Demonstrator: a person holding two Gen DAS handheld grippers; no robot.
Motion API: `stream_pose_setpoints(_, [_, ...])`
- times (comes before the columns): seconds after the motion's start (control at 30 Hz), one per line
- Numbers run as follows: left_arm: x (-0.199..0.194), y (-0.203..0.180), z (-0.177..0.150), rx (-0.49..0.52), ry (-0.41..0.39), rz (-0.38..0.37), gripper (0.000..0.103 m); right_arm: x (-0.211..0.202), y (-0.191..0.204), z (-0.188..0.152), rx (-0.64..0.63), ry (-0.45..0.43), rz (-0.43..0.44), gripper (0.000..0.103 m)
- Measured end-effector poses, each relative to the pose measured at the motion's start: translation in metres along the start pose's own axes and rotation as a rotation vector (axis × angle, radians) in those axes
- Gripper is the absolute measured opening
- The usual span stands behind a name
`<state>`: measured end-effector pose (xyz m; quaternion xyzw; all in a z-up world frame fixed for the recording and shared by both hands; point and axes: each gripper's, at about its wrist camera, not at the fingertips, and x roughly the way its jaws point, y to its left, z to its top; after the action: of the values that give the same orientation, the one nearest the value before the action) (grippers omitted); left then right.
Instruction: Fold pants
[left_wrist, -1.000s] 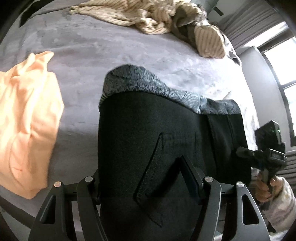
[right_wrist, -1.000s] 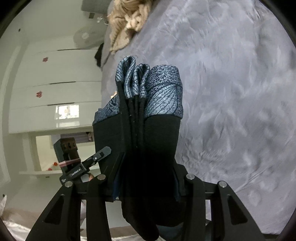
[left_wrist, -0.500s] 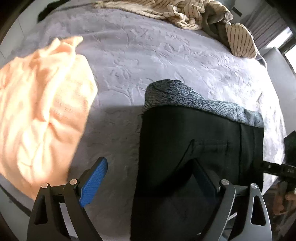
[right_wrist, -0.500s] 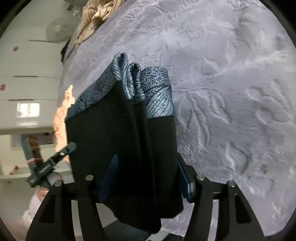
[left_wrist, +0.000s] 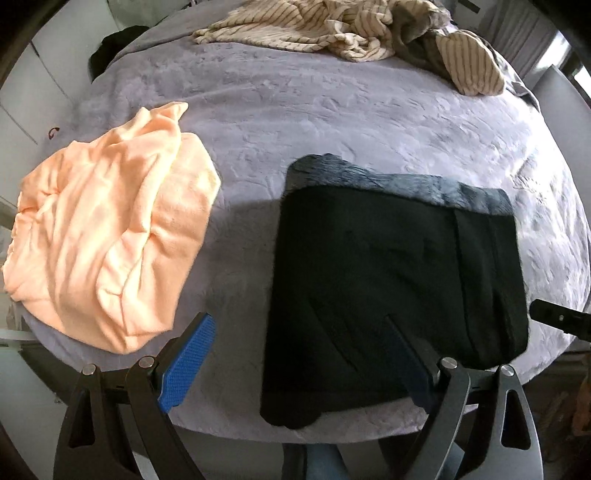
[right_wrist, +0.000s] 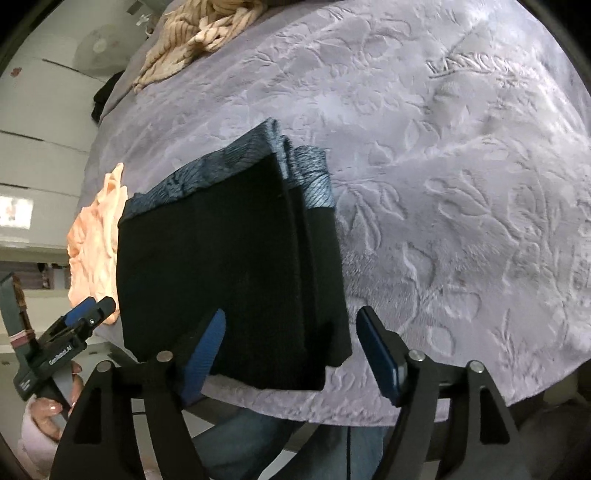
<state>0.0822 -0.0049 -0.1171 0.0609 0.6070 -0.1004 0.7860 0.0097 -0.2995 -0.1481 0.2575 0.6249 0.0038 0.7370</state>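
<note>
The black pants lie folded into a compact rectangle on the grey bed, with a blue-grey patterned lining edge at the far side. They also show in the right wrist view. My left gripper is open, its jaws wide apart over the near left corner of the pants, holding nothing. My right gripper is open, its jaws spread either side of the near right corner of the pants, holding nothing.
A peach garment lies crumpled at the bed's left edge. A striped cream garment lies heaped at the far side. The bed's near edge runs just under both grippers. Embossed grey blanket spreads to the right.
Both grippers have opened and let go of the folded pants, which now lie flat on the bed. Both grippers have drawn back toward the near edge.
</note>
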Motion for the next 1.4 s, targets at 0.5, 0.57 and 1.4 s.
stream_pose_setpoints(0.5, [-0.014, -0.025, -0.004, 0.087, -0.029, 0.01, 0.103, -0.004, 0.064, -0.018, -0.106, -0.063, -0.144, 0.093])
stream_pose_setpoints(0.57, [-0.014, -0.025, -0.004, 0.086, -0.028, 0.012, 0.103, -0.004, 0.069, -0.02, -0.116, -0.075, -0.163, 0.093])
stream_pose_setpoints(1.4, [-0.015, -0.029, -0.002, 0.08, -0.042, 0.045, 0.103, -0.003, 0.09, -0.027, -0.156, -0.104, -0.348, 0.103])
